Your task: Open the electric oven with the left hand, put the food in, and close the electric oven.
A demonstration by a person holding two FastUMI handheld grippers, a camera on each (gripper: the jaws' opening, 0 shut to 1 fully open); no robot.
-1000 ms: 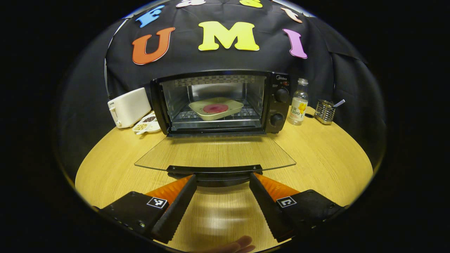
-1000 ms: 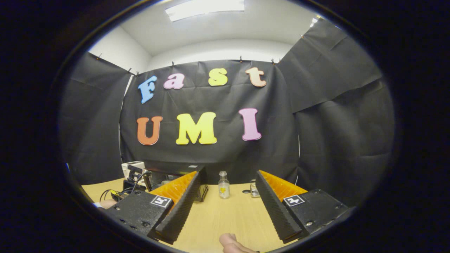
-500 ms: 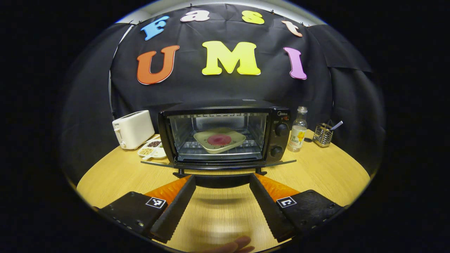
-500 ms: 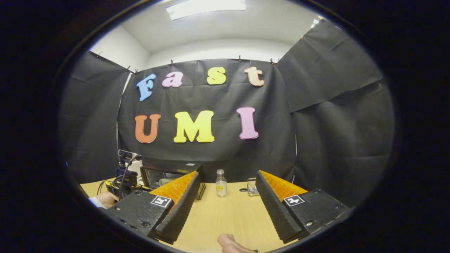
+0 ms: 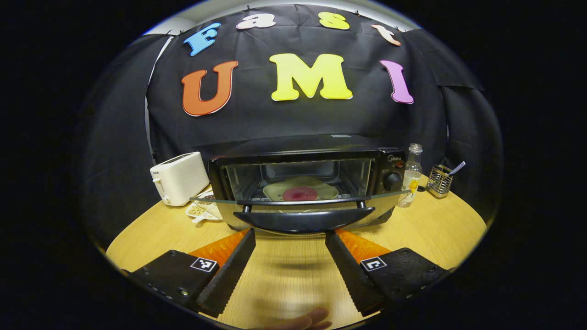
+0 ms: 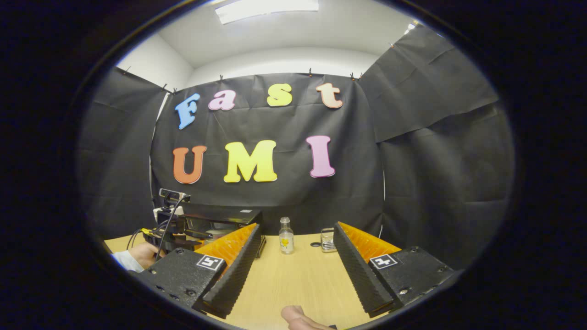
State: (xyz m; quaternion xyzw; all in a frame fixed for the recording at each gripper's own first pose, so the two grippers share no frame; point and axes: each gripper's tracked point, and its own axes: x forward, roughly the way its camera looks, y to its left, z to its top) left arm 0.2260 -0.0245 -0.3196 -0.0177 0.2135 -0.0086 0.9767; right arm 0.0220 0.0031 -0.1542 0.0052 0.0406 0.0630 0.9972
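Observation:
The black electric oven point(image 5: 390, 160) stands mid-table in the left gripper view. Inside, a pale plate point(image 5: 275, 191) with a red round of food point(image 5: 300, 194) rests on the rack. The glass door point(image 5: 206, 199) is swung partway up, so I see it nearly edge-on, with its black handle point(image 5: 302, 220) toward me. My left gripper point(image 5: 290, 234) is open, its fingertips just under the handle's ends. In the right gripper view, my right gripper point(image 6: 298, 229) hovers open over the table with nothing in it. The oven point(image 6: 224, 215) shows at its left, with a hand point(image 6: 144, 253) on the other gripper.
Left of the oven stand a white toaster point(image 5: 179, 178) and a small dish of seeds point(image 5: 198, 211). To its right are a clear bottle point(image 5: 411, 176) and a wire holder point(image 5: 439, 180). The wooden table point(image 5: 435, 229) curves away at both sides.
The oven door has swung up from lying flat open to roughly halfway shut. My left gripper has risen with the handle. The right gripper has hardly moved.

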